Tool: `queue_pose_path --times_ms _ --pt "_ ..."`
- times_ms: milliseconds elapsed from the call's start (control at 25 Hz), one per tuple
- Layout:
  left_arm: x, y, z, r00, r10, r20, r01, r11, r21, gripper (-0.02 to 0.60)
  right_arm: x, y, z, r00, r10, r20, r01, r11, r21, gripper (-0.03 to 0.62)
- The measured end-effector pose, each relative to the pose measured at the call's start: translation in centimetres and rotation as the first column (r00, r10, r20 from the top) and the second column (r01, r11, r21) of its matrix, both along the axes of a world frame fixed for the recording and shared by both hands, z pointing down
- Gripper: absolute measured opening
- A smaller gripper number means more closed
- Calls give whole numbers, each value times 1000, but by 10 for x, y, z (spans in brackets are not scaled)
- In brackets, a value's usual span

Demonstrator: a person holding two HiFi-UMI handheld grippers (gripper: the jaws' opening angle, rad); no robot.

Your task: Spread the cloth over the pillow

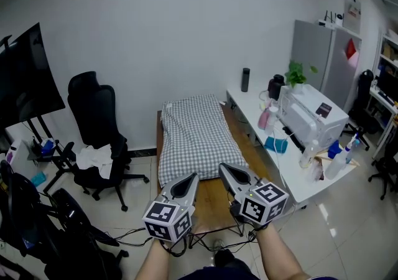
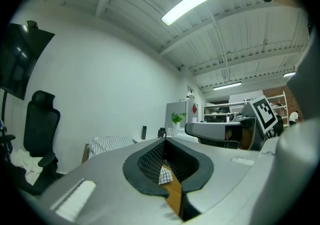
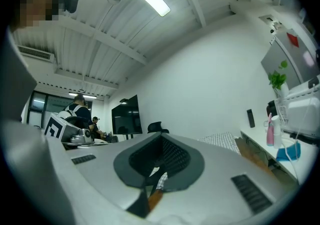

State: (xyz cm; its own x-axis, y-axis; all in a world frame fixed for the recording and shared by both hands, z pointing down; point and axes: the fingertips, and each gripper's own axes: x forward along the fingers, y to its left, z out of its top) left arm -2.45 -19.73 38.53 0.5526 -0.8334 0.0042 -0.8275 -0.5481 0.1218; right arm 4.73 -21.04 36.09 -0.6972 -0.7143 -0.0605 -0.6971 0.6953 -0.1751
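A grey-and-white checked cloth (image 1: 196,135) lies spread along a narrow wooden table (image 1: 214,201); it covers a raised shape that I take for the pillow, which is hidden. My left gripper (image 1: 189,178) hovers shut over the cloth's near left corner. The right gripper (image 1: 222,168) is shut over the near right edge. Both point level, away from me. In the left gripper view the jaws (image 2: 166,141) meet, with only a sliver of checked cloth (image 2: 110,143) and wood seen past them. The right gripper view shows the same closed jaws (image 3: 161,139) with nothing between them.
A black office chair (image 1: 96,129) with a white rag on its seat stands left of the table. A white desk (image 1: 298,167) at the right holds a white appliance, bottles and a plant. A dark screen (image 1: 28,76) is at far left. Cables lie on the floor.
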Motion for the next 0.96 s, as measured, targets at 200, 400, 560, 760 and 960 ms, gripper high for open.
queue_pose_path --times_ms 200,400,560,760,960 --pt "-2 -2 1 1000 2 1 -2 1000 -6 9 -2 -3 3 1000 0 -7 0 1000 -8 15" --pt "-4 -3 1 1000 -14 10 14 1000 0 11 -2 -4 5 1000 -6 -18 5 1000 -17 15" --pt "-7 -5 1 1000 -24 12 24 1000 -2 11 -2 -6 6 1000 -5 -19 5 1000 -20 15" --pt "-8 -5 4 1000 -29 6 29 1000 -9 11 -5 -6 5 999 -14 -31 14 1000 -17 15" --pt "-10 -8 4 1000 -29 -2 29 999 -14 10 -9 -8 1 999 -19 -36 19 1000 -14 15"
